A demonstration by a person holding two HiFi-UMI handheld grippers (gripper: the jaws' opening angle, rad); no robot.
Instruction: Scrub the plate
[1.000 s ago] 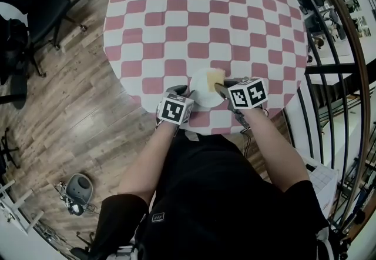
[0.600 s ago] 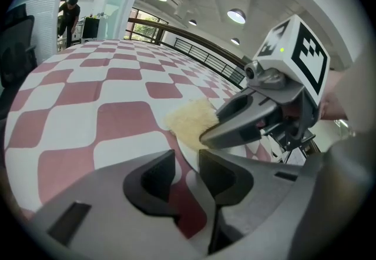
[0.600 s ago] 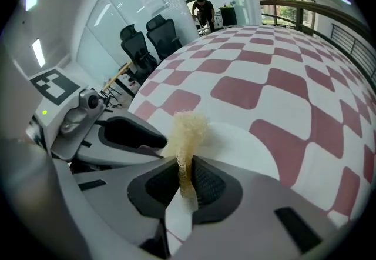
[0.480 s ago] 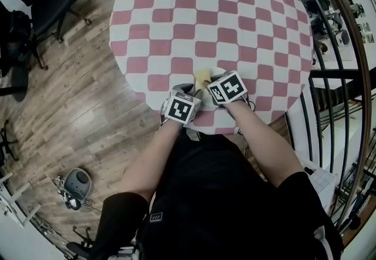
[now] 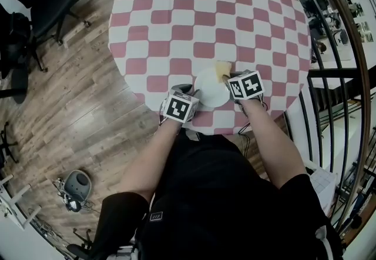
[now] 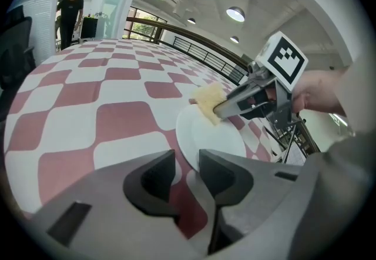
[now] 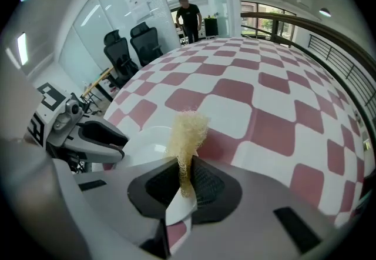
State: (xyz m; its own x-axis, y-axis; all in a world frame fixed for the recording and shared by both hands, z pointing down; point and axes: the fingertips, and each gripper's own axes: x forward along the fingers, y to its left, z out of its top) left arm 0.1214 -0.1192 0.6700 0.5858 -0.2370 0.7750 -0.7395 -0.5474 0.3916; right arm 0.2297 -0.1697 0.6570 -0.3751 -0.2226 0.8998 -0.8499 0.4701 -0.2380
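Right gripper (image 5: 228, 78) has swept back across the plate (image 5: 208, 93); its jaws pinch the sponge (image 7: 187, 132), which sticks out past their tips at the plate's far rim. Left gripper (image 6: 187, 165) jaws stand narrowly apart, clamped on the near rim running between them.

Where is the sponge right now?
The sponge is clamped in the right tongs, at the far right rim of the plate in the head view.
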